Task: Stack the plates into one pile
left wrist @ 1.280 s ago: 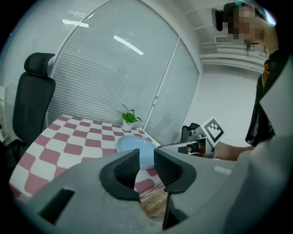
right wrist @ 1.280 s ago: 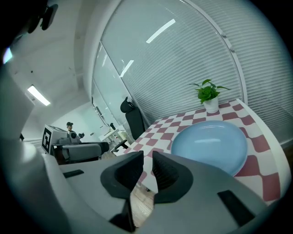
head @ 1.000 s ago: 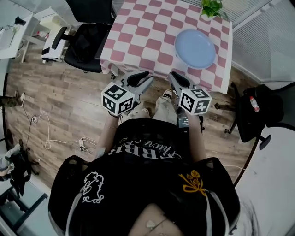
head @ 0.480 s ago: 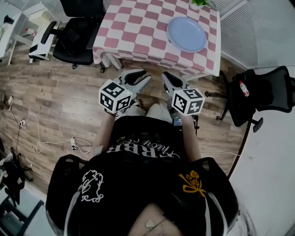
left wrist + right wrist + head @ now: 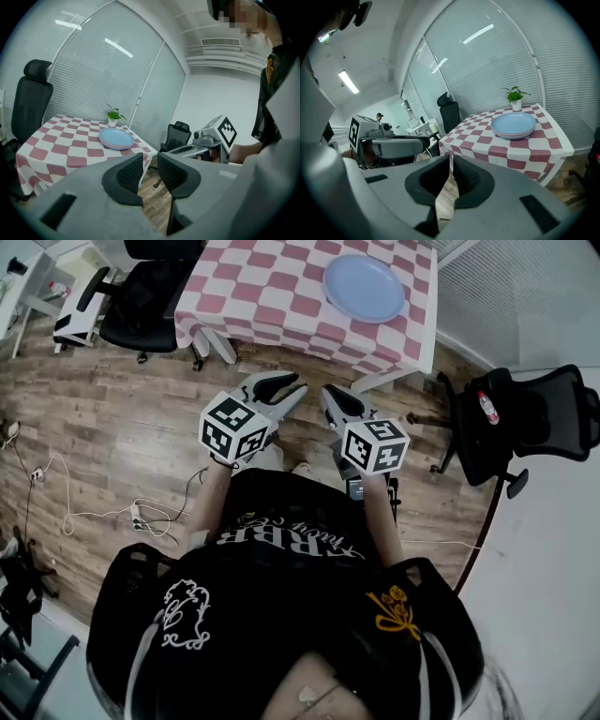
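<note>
A checked-cloth table stands on wood-plank floor among black office chairs, before white blinds.

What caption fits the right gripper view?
Right gripper, jaws just closed on nothing, faces stacked plates on checkered table.

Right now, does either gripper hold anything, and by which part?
Nothing is held. The left gripper is open and empty; the right gripper has just closed on nothing.
</note>
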`<state>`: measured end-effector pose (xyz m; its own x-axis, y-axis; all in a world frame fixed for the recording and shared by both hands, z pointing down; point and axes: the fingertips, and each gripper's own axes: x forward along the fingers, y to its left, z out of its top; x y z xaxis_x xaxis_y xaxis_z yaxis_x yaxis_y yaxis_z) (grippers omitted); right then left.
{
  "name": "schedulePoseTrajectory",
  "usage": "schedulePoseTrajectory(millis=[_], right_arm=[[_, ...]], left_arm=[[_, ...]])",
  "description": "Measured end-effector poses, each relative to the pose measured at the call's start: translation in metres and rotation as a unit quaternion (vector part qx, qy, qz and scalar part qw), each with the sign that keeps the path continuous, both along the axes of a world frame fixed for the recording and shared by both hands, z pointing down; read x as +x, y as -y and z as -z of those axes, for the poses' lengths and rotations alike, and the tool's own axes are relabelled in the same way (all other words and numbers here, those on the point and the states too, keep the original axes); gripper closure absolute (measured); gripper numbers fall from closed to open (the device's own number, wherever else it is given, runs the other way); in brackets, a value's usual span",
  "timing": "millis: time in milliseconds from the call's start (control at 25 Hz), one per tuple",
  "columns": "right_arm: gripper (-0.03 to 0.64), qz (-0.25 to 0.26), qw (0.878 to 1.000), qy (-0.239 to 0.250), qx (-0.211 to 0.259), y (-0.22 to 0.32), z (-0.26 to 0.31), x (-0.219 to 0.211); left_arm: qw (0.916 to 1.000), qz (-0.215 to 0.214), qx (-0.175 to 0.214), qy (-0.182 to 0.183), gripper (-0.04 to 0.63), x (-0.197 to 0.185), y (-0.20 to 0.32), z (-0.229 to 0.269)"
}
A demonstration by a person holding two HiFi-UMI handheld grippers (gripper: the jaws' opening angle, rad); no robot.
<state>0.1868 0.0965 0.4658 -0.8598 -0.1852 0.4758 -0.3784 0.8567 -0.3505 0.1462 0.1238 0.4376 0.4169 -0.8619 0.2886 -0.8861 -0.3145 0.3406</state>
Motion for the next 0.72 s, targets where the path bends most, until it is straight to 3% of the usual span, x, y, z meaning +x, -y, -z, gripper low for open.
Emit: schedulePoseTrajectory(millis=[400,720], right_arm=[[0.591,-0.004,1.000,0.013,-0.002,-0.024,-0.003,0.085],[0.591,0.001,1.000,0.027,-0.002,-0.038,-0.001,0.113]], left_arm=[[0.9999,0.001,-0.007,0.015,0.488,0.087,-0.028,-0.004],[0.9996,0.008,-0.010,0.027,0.488,0.116,-0.045,-0.005]])
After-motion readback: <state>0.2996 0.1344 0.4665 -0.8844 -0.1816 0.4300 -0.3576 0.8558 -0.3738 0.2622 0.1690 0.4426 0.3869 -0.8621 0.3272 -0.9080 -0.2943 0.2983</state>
